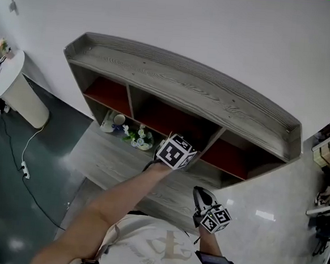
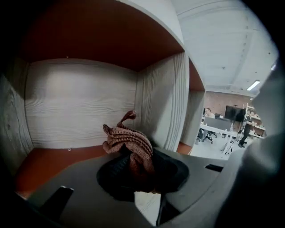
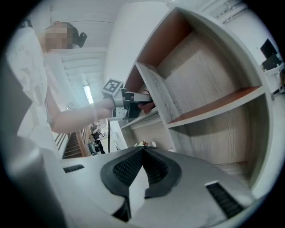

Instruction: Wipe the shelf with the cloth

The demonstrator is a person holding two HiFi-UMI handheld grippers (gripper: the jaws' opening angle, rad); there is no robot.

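Cloth (image 2: 128, 140) is squeezed in the shut left gripper (image 2: 135, 156) inside the shelf (image 2: 80, 100), its side wall (image 2: 161, 102) close on the right, open floor (image 2: 46, 161) left. Right gripper (image 3: 142, 153) is shut, empty.

The head view looks steeply down on the shelf (image 1: 186, 84) from above and in front, with both arms at the near edge. The left gripper view rides the left tongs (image 2: 133, 171) inside the middle compartment, close to its back wall and facing it past the cloth (image 2: 129, 142). The right gripper view, on the right tongs (image 3: 141, 153), sits lower and further right outside the shelf, tilted and facing left along its front. The right and head views share the left tongs and the compartments.
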